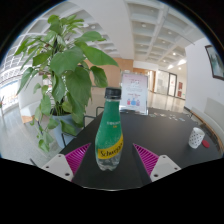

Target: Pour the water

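Place: office lobby or public indoor hall, not a home.
Ceiling: white coffered grid [160, 35] with recessed lights.
Space: long bright corridor [165, 85] beyond.
Furnishing: dark tabletop [160, 130], upright printed sign [133, 93].
Greenery: large potted plant [62, 70].

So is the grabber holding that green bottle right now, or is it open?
Gripper: open. The green plastic bottle with the yellow label stands on the dark table between the fingers, with a gap showing at either side.
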Motion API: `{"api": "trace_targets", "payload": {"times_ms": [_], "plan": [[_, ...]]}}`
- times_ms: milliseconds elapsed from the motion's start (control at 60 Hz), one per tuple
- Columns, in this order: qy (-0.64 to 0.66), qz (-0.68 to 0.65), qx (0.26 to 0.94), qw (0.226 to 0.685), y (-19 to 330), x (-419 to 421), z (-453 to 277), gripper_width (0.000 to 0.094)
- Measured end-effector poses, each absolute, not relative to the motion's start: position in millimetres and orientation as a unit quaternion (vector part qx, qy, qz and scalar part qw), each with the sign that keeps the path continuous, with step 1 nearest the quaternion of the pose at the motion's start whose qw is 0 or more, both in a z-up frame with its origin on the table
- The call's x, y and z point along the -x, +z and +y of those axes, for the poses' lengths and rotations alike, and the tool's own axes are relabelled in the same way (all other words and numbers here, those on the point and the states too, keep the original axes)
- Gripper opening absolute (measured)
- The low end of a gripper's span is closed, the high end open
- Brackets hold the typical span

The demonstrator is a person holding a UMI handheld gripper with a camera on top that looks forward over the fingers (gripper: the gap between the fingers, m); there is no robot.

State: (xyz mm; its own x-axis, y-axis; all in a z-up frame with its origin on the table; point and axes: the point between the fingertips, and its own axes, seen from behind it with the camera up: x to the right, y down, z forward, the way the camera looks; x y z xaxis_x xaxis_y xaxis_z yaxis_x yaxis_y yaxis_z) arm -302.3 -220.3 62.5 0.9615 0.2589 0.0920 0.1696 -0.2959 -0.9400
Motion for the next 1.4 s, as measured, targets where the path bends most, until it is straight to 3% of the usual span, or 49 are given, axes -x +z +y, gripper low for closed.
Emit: {"api": "trace_targets", "payload": {"times_ms": [150, 233, 267, 483, 583, 717, 933, 1033, 1200, 1400], "plan": [[0.053, -0.123, 0.801, 0.584, 50, 325, -192, 0.078], [0.041, -0.117, 0.792, 0.598, 51, 324, -182, 0.0671], [0.04, -0.115, 0.789, 0.602, 54, 323, -180, 0.0549], [0.064, -0.121, 0.779, 0.612, 54, 334, -180, 0.04], [0.087, -0.126, 0.776, 0.612, 63, 339, -184, 0.04], [0.151, -0.109, 0.753, 0.631, 112, 340, -190, 0.0398], [0.336, -0.031, 0.674, 0.657, 245, 304, -185, 0.0401], [0.444, 0.029, 0.635, 0.632, 303, 274, -177, 0.0401], [0.624, 0.136, 0.543, 0.545, 345, 198, -160, 0.0401], [0.758, 0.305, 0.406, 0.411, 314, 85, -106, 0.0399]]}}
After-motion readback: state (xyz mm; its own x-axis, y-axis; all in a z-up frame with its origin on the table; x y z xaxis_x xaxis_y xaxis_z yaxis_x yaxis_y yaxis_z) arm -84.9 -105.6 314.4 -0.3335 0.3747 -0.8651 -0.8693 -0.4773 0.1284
